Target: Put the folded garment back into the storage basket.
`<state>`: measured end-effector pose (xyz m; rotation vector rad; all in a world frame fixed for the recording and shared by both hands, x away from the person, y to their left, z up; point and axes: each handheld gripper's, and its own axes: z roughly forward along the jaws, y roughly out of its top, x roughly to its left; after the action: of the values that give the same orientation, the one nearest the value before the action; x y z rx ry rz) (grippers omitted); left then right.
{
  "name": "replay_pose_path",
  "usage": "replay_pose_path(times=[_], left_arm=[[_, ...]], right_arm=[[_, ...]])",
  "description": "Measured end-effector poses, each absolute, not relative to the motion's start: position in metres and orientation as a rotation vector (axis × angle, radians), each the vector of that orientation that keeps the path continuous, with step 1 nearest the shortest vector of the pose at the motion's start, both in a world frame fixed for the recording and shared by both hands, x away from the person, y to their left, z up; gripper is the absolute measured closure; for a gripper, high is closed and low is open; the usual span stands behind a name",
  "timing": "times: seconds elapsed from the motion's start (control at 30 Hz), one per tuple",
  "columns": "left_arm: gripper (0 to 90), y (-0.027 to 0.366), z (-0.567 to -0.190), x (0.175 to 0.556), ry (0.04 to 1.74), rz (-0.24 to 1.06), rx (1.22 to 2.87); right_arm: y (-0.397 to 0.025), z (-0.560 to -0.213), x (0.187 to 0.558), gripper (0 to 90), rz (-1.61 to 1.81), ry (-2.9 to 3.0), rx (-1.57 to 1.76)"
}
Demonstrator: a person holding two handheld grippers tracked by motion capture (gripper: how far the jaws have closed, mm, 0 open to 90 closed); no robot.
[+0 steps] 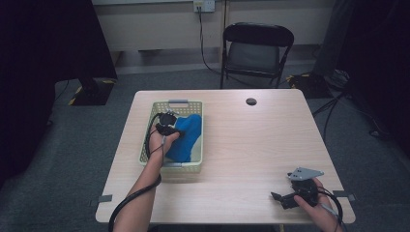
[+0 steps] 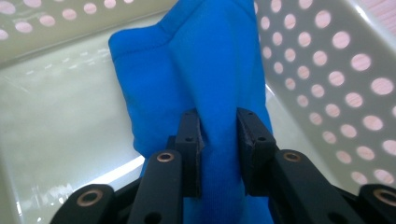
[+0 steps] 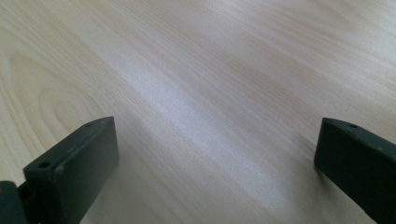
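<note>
Your left claw (image 2: 218, 154) is clamped on a raised fold of the blue cloth (image 2: 187, 70), which lies inside the pale green basket (image 1: 147, 140) near the bench's (image 1: 251, 150) left edge; pinching a ridge gives you fabric to lift. Your right claw (image 1: 285, 197) rests near the bench's front right corner, jaws wide apart over bare wood, probably kept clear.

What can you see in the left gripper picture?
Two black jaws of the left gripper pinch a fold of bright blue cloth, which lies inside a pale plastic basket with round holes.
</note>
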<state>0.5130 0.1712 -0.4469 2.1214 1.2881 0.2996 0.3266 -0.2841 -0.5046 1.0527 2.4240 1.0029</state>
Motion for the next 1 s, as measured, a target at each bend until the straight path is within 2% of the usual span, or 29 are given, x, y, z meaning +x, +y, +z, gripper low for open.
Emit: replay_pose_path(times=[0.23,0.5,0.7,0.87,1.0], left_arm=[[70.6,0.173,-0.453,0.515,1.296,0.293,2.136],[64.2,0.173,-0.461,0.517,1.295,0.284,2.163],[53.3,0.170,-0.466,0.519,1.292,0.280,2.193],[49.7,0.170,-0.471,0.521,1.292,0.276,2.205],[38.5,0.171,-0.473,0.523,1.291,0.295,2.212]], right_arm=[[-0.284,-0.505,0.327,0.0,1.003,2.424,1.053],[-0.284,-0.505,0.327,0.0,1.003,2.424,1.053],[-0.284,-0.505,0.327,0.0,1.003,2.424,1.053],[-0.284,-0.505,0.327,0.0,1.003,2.424,1.053],[-0.284,-0.505,0.327,0.0,1.003,2.424,1.053]])
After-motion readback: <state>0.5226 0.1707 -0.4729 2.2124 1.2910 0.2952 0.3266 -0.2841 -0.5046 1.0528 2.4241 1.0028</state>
